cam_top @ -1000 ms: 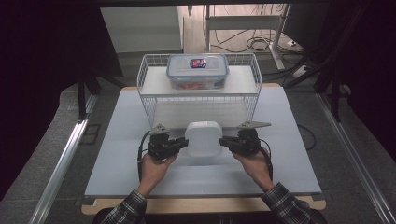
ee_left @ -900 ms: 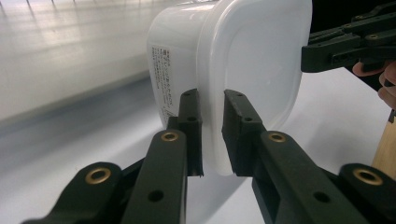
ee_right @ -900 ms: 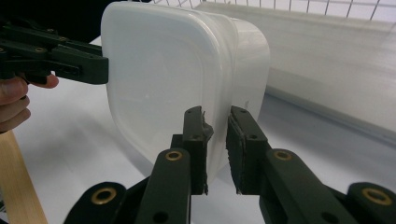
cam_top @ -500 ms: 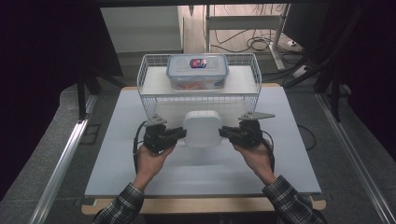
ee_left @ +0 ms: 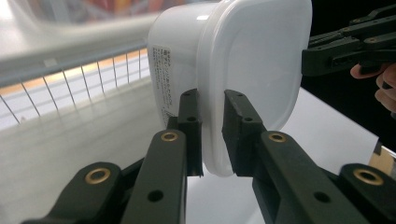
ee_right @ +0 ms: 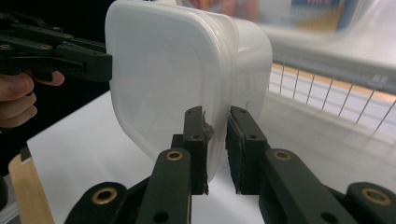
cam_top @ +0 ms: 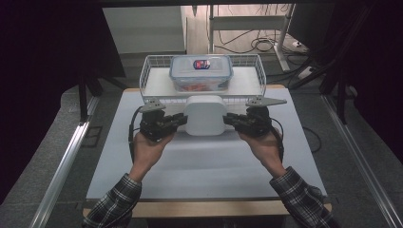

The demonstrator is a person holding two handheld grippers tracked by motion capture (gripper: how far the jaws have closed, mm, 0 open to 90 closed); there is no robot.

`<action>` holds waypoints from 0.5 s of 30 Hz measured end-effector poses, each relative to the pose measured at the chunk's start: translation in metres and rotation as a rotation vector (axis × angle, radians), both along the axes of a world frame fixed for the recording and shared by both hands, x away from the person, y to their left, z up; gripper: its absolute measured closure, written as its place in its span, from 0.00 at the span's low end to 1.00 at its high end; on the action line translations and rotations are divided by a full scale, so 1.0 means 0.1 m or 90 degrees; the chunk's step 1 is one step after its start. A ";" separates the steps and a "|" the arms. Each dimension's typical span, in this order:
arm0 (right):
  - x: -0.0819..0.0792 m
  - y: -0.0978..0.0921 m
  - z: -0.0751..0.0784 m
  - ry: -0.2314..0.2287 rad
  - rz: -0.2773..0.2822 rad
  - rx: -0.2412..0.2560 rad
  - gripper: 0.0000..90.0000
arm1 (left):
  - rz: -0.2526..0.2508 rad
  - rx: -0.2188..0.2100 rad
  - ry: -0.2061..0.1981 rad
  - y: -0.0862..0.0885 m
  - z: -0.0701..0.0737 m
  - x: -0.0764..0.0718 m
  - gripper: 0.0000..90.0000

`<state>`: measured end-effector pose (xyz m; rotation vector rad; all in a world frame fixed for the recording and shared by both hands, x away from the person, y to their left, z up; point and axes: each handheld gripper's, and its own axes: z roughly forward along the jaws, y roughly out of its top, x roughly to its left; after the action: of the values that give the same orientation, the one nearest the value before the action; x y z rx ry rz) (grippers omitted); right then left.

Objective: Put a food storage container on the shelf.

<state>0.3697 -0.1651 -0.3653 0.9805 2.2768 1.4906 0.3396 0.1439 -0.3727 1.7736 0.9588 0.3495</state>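
Note:
A white lidded plastic container [cam_top: 205, 115] hangs above the table, held from both sides just in front of the wire basket [cam_top: 154, 71]. My left gripper [cam_top: 179, 119] is shut on the container's [ee_left: 233, 60] left rim, its jaws pinching the lid edge. My right gripper [cam_top: 228, 119] is shut on the container's [ee_right: 177, 84] right rim in the same way. Inside the basket sits a clear box with a blue-edged lid [cam_top: 201, 71] and colourful contents.
The wire basket stands on a raised white shelf at the table's far edge. The white tabletop [cam_top: 204, 161] stretches toward the person, with a wooden edge at the front. Metal rails run down both sides of the table.
Both grippers have carried the white container up and away from the person, toward the wire basket. Their hold on its rims has stayed the same.

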 end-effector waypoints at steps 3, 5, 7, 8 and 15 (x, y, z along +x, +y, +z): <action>0.01 0.02 0.13 -0.010 0.002 0.003 0.87 | 0.000 -0.004 -0.007 0.03 0.12 0.02 0.87; 0.02 0.04 0.23 -0.018 0.003 0.002 0.87 | 0.002 -0.006 -0.014 0.04 0.21 0.03 0.87; 0.03 0.06 0.33 -0.027 0.003 0.002 0.87 | 0.006 -0.007 -0.023 0.06 0.31 0.05 0.87; 0.04 0.07 0.38 -0.033 0.003 0.001 0.87 | 0.007 -0.007 -0.027 0.07 0.36 0.05 0.87; 0.11 0.12 0.71 -0.050 0.001 0.014 0.87 | 0.015 -0.008 -0.047 0.11 0.70 0.12 0.87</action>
<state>0.3803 -0.1532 -0.2943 0.9100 2.2118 1.5302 0.3520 0.1547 -0.3029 1.7278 0.9289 0.4206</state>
